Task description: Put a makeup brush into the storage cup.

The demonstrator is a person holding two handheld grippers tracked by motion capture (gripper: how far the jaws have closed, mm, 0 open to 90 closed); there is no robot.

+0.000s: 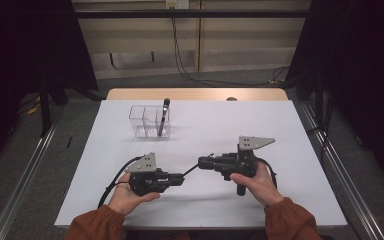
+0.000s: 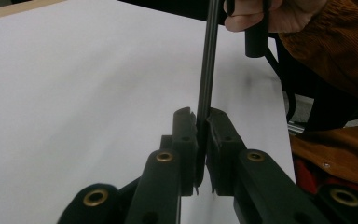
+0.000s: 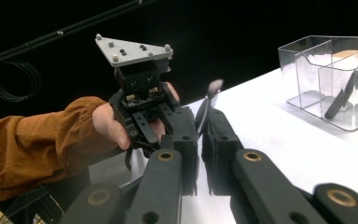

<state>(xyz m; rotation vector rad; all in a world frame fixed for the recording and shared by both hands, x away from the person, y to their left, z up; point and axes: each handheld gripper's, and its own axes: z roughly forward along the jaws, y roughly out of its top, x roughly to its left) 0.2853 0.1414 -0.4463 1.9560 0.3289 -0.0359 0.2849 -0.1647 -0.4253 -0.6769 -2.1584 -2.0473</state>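
Both clamped on one thin black brush (image 1: 192, 167) at lower centre of the high view: left gripper (image 1: 180, 176) on one end, right gripper (image 1: 202, 162) on the other (above the white table (image 1: 260, 125))

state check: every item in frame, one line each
left tongs: shut on the thin black brush
right tongs: shut on the same brush
thin black brush: held between both tongs above the table
clear organizer: upright, on the table
second brush: leaning in the organizer's right compartment
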